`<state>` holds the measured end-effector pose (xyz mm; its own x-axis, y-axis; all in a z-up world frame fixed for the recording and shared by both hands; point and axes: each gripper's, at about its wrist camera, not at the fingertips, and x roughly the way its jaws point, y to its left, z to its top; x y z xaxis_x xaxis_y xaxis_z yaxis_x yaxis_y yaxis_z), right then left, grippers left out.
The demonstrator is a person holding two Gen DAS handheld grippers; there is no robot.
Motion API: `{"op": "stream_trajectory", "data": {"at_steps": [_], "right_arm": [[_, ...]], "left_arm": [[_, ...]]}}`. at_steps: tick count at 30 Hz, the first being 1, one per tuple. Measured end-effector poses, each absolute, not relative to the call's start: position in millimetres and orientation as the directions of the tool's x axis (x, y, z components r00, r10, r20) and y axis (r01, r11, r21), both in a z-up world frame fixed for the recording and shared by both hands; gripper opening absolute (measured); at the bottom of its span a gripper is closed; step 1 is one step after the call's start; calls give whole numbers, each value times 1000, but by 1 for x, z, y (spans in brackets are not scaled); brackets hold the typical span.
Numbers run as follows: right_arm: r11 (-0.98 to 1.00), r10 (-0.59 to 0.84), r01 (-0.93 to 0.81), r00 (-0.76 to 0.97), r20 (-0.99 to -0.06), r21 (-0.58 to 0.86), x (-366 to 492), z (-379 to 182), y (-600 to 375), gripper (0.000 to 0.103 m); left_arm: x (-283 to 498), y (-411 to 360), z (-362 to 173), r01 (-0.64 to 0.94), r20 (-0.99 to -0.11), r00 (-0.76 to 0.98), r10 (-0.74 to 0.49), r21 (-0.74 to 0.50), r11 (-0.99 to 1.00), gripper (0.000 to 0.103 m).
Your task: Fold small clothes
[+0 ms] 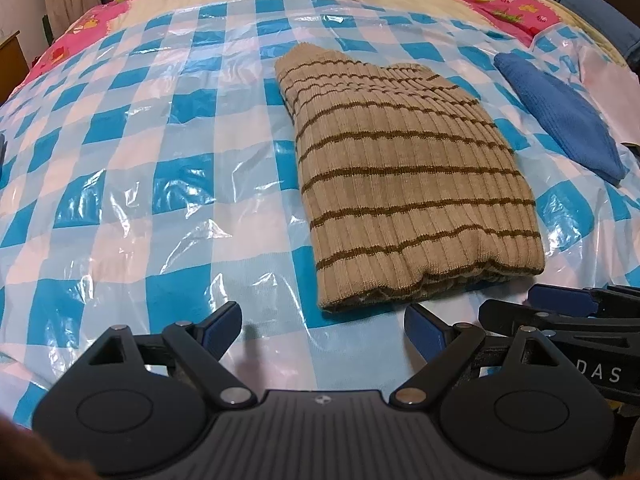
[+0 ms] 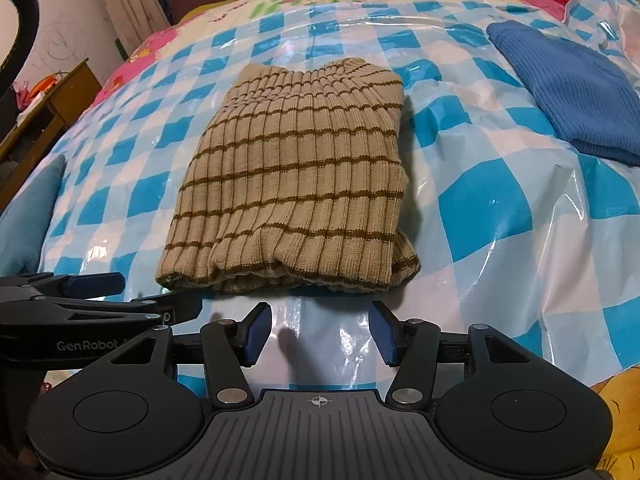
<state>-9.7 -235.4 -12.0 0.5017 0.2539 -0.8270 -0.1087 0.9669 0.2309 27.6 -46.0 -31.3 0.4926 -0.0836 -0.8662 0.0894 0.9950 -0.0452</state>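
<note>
Now both grippers' jaws stand apart, empty, just before the folded striped sweater

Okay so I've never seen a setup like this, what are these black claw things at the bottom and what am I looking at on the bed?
Those are two hand-held grippers, tools a person carries, one in each hand. Each picture comes from a camera mounted on one gripper, looking forward along its two fingers.

The left gripper and the right gripper are both open and hold nothing; only bare sheet lies between their blue-padded fingers.

Just ahead lies a folded tan striped sweater on a blue-and-white checked plastic sheet spread over the bed. A folded blue knit garment lies farther off to the right, apart from the sweater.
</note>
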Motion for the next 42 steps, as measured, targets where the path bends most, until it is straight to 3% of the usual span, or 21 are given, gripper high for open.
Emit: {"op": "stream_trajectory", "data": {"at_steps": [42], "right_arm": [[964, 262, -94, 491, -831, 249, -12, -17, -237, 54]], "left_arm": [[26, -45, -36, 72, -881, 465, -83, -56, 996, 92]]}}
